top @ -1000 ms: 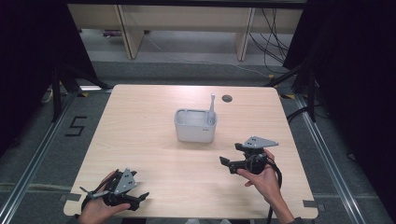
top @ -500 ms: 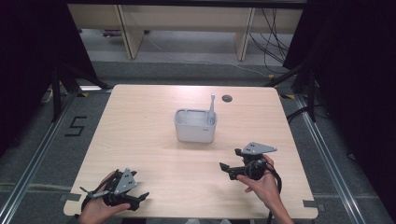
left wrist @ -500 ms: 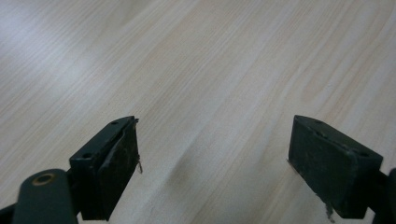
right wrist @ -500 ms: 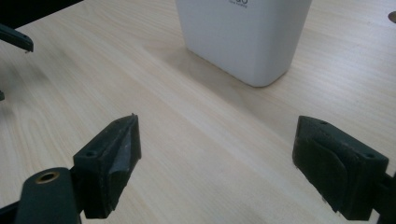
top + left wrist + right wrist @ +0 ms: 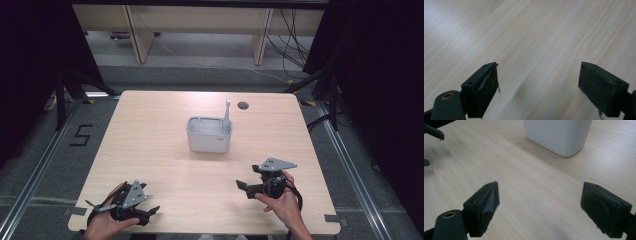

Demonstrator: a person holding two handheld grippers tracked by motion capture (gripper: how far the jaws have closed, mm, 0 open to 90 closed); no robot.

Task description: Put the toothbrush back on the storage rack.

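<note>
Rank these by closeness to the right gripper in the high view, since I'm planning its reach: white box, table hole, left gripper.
1. White box, just ahead and to the left of the right gripper, mid-table.
2. Left gripper, across the near edge, at the left.
3. Table hole, at the far edge, beyond the box.

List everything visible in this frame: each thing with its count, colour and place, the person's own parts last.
Table: one, light wood, centre of the high view.
Container: one, white-grey, open-topped, mid-table.
Stick-like tool: one, grey, standing upright in the container's right end.
Round hole: one, dark, far edge of table.
Shelving unit: one, beige, beyond the table.
Floor mark "5": one, black, left of table.
Left tongs: black, open, empty, near-left corner.
Right tongs: black, open, empty, near-right, pointing left.
Hands: two, holding the tongs.
</note>
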